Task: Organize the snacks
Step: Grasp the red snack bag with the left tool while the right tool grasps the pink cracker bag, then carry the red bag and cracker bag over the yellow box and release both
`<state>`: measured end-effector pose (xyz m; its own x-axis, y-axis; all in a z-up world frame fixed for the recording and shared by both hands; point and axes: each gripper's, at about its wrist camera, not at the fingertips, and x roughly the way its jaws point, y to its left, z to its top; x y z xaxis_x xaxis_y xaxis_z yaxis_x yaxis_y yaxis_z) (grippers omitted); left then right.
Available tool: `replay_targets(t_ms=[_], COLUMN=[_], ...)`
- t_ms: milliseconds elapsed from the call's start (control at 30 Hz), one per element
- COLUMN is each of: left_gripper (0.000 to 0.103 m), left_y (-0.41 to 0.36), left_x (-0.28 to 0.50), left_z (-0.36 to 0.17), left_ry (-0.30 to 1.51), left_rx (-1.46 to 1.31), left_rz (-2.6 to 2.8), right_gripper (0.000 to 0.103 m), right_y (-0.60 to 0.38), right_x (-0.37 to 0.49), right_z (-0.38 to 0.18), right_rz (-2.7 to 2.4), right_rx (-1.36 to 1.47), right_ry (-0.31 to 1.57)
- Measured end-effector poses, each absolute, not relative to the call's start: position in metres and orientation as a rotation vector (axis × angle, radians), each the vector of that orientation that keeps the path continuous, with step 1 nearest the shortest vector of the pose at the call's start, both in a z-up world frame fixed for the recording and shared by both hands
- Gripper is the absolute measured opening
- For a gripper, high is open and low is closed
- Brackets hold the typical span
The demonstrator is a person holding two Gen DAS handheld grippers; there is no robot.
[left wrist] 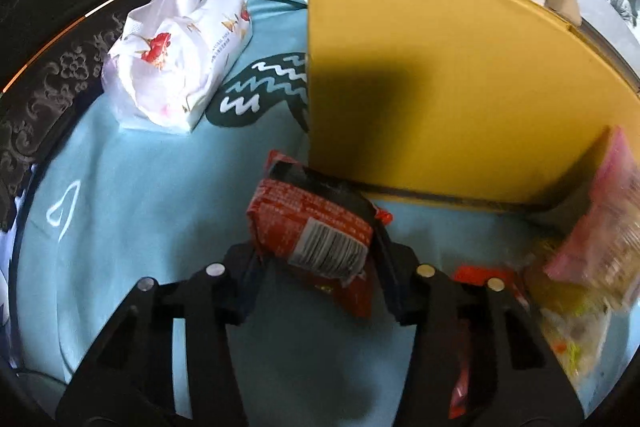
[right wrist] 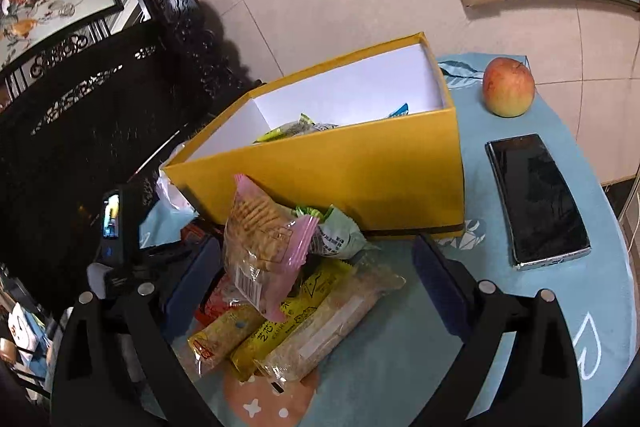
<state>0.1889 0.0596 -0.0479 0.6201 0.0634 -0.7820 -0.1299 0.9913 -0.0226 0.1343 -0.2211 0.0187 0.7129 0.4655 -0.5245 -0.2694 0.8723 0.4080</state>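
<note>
Snacks everywhere on this round worktop [right wrist: 560,307] with the light blue cloth. Left tool [left wrist: 316,247] has its two black fingers clamped on a red snack packet [left wrist: 316,227], barcode side facing up, right at the lower corner of the yellow box [left wrist: 440,87]. Can't tell if the packet's bottom edge is touching the cloth or not.

Right tool [right wrist: 316,279] is spread wide apart and not gripping anything. It sits on either side of a pile of snacks just in front of the box: a pink cracker pack [right wrist: 264,247] propped upright on top, a green-and-white wrapper [right wrist: 340,235] behind it against the box wall, and below those a yellow bar [right wrist: 292,319], a clear pack of pale biscuits [right wrist: 340,323] and another yellowish bar [right wrist: 224,339], all lying flat side by side. The fingers aren't touching any of them as far as I can see.

Inside the open box a few packets are already lying on the bottom, a greenish one [right wrist: 296,129] and a bit of blue one [right wrist: 400,111].

Off to the side: a white tissue pack [left wrist: 180,59] on the box's left, an apple [right wrist: 508,87] and a phone [right wrist: 536,199] on its right, well clear of the pile.
</note>
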Motion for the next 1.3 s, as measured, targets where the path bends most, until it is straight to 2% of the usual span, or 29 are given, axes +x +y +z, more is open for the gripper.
replay_targets(t_ms=[233, 467, 600, 833, 1000, 1067, 1300], left_gripper=[0.050, 0.051, 0.051, 0.051, 0.052, 0.053, 0.053], left_y=[0.043, 0.032, 0.035, 0.043, 0.043, 0.043, 0.044], left_x=[0.143, 0.137, 0.132, 0.138, 0.139, 0.140, 0.144], left_z=[-0.029, -0.043, -0.044, -0.048, -0.048, -0.049, -0.051], left_ry=[0.837, 0.802, 0.797, 0.812, 0.823, 0.830, 0.850], left_rx=[-0.083, -0.095, -0.128, -0.178, -0.187, -0.191, -0.196], left_rz=[0.016, -0.058, -0.090, -0.124, -0.122, -0.119, -0.109], right_gripper=[0.097, 0.096, 0.084, 0.080, 0.039, 0.032, 0.032], right_y=[-0.218, -0.197, -0.186, -0.168, -0.172, -0.180, -0.213], right_x=[0.135, 0.143, 0.152, 0.175, 0.165, 0.156, 0.150], right_z=[0.015, 0.001, 0.000, -0.004, 0.002, 0.006, 0.005], right_rz=[0.405, 0.463, 0.504, 0.426, 0.466, 0.489, 0.562], right_rx=[0.292, 0.259, 0.308, 0.333, 0.350, 0.368, 0.526], right_ry=[0.674, 0.741, 0.786, 0.796, 0.749, 0.727, 0.732])
